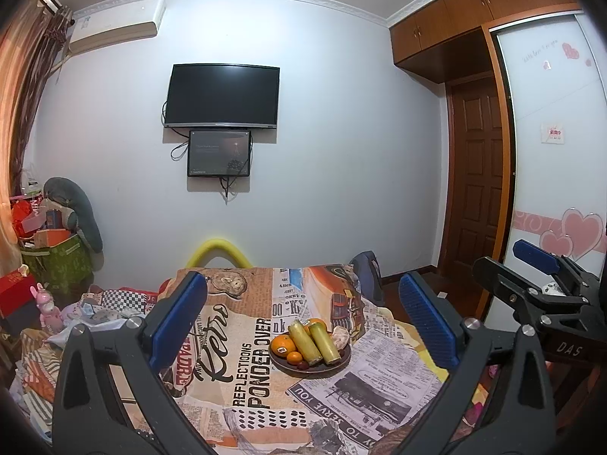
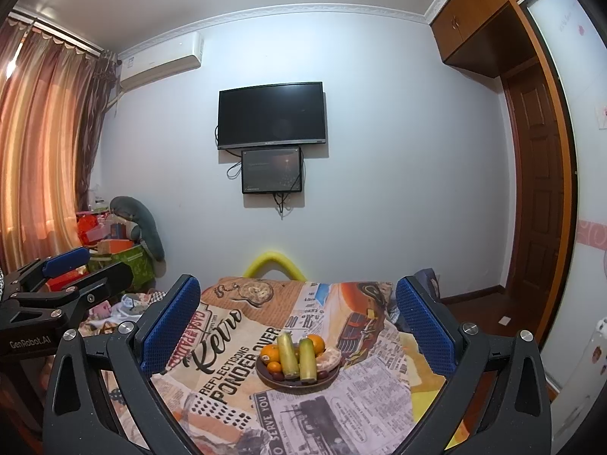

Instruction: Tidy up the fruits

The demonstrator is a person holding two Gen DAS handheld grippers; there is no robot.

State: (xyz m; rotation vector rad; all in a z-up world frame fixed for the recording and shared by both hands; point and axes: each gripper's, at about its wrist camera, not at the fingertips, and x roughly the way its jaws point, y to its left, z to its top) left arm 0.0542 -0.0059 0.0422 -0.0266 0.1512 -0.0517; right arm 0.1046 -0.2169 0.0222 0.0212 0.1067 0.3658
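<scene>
A dark round plate (image 1: 334, 367) (image 2: 265, 379) sits on the table with the printed newspaper-style cloth (image 1: 242, 379) (image 2: 227, 375). On it lie two yellow-green corn cobs (image 1: 316, 343) (image 2: 296, 354), several oranges (image 1: 283, 344) (image 2: 270, 352), a peeled citrus (image 1: 340, 337) (image 2: 329, 358) and small red fruits. My left gripper (image 1: 303, 318) is open and empty, held well back above the plate. My right gripper (image 2: 297, 318) is open and empty, also well back. Each gripper shows in the other's view, the right (image 1: 531, 261) and the left (image 2: 76, 265).
A TV (image 1: 223, 95) and a smaller screen (image 1: 219, 153) hang on the far wall. A yellow chair back (image 1: 219, 251) stands behind the table. Piled boxes, bags and toys (image 1: 49, 250) fill the left corner. A wooden door (image 1: 478, 185) and wardrobe are at right.
</scene>
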